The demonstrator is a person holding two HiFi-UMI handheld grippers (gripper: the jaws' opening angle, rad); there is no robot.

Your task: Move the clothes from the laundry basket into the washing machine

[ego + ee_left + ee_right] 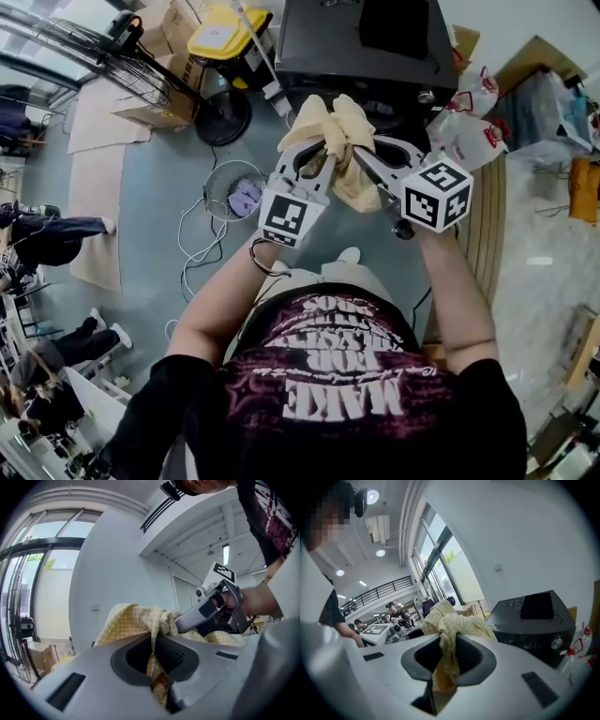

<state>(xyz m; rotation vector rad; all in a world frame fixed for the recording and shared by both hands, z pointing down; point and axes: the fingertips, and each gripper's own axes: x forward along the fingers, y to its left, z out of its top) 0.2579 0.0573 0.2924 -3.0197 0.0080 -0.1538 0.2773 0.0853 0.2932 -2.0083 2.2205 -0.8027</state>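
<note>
Two grippers share one garment. The left gripper has its jaws pressed almost together on a thin fold of the yellow checked cloth. The right gripper pinches a thicker bunch of the same cloth, its jaws a little wider. The cloth hangs bunched between them in the air, just in front of the black washing machine and well apart from the wire basket on the floor, where a purple item lies. It looks light, soft and limp, so it will likely sag wherever unsupported. Gathered folds near its middle make the best holds, and loose ends may snag on the machine's edge.
</note>
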